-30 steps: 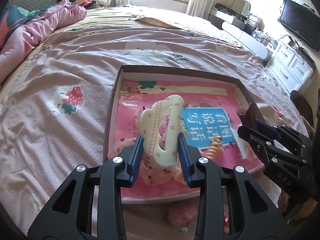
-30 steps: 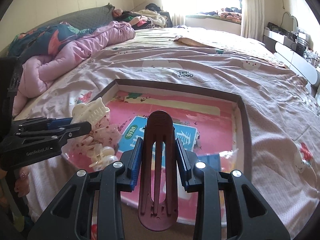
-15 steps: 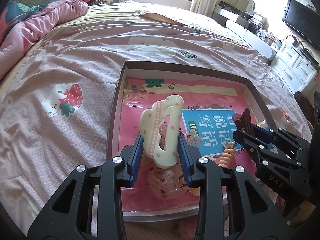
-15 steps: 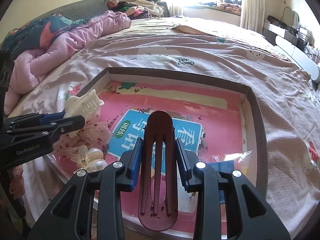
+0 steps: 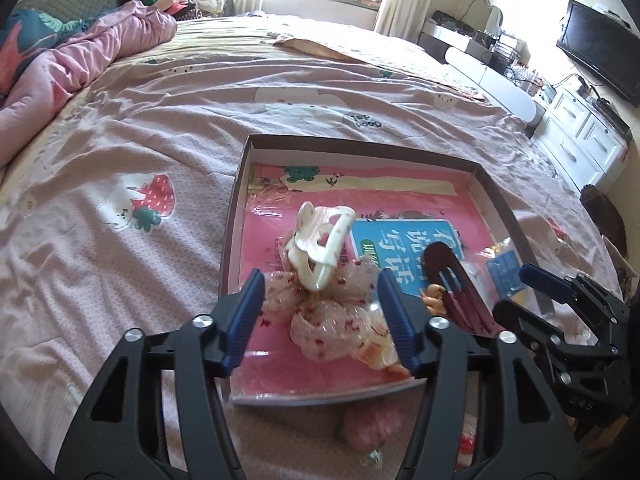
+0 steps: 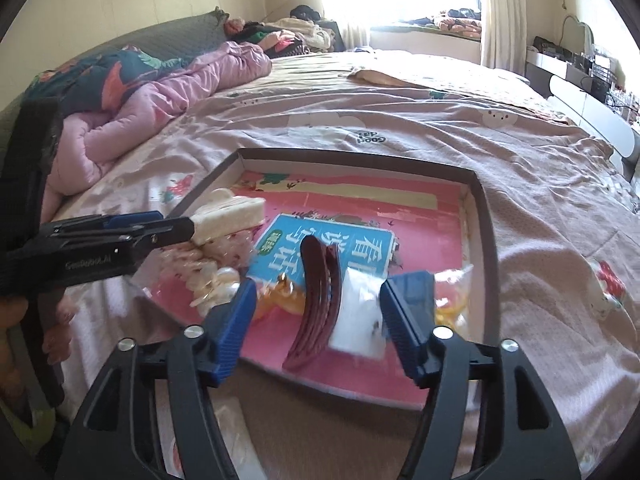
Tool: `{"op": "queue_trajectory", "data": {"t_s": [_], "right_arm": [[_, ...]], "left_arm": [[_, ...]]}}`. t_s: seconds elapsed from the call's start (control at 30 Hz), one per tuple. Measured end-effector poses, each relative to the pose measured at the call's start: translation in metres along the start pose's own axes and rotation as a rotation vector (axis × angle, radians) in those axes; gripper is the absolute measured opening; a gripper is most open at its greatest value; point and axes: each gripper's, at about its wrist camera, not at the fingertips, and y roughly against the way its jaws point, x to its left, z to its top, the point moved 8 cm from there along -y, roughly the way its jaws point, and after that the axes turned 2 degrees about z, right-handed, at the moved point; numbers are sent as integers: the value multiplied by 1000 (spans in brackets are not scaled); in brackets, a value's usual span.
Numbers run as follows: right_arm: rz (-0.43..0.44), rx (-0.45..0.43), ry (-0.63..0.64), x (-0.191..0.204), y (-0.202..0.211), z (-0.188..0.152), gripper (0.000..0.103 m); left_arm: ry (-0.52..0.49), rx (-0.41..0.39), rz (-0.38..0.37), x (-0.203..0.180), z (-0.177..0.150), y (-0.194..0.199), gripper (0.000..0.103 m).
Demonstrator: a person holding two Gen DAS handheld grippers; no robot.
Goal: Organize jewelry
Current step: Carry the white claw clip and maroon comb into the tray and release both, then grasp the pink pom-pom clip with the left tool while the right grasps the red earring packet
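Observation:
A shallow box with a pink and blue printed floor lies on the bed; its rim also shows in the right wrist view. My left gripper is open; the cream claw hair clip lies free just past its fingers on pink dotted scrunchies. My right gripper is open; the dark red hair clip sits loose and tilted between its fingers, over the box floor. That clip and the cream clip show in the opposite views too.
An orange hair tie, a white packet and a yellow bag lie in the box's near part. A bunched pink duvet is at far left. A white dresser and TV stand to the right.
Both grippers have opened. The cream clip has left the left jaws and dropped onto the scrunchies; the dark red clip has come free of the right jaws and tipped over in the box.

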Motion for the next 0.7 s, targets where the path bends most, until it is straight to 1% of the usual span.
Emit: {"op": "queue_trajectory", "data": {"t_s": [0.07,0.1,0.2,0.47,0.7], "right_arm": [[11,1,1,1,10,-7,64],[14,2,2,2,14,-9,66],[28,3,12,7,25,-20,68],[65,45,62,28,39,-56,69],[99,79,79,39,38,-75,69]], "left_arm": [[-6,-5,1,-2,-4,6,57],[-8,-8,0,-3,-6,9,59],[-23,-12,5,-8,-15,19,61],[-31,-1,4,-13,-37,37,61],[-30,42,8,-14,-64,41,61]]}}
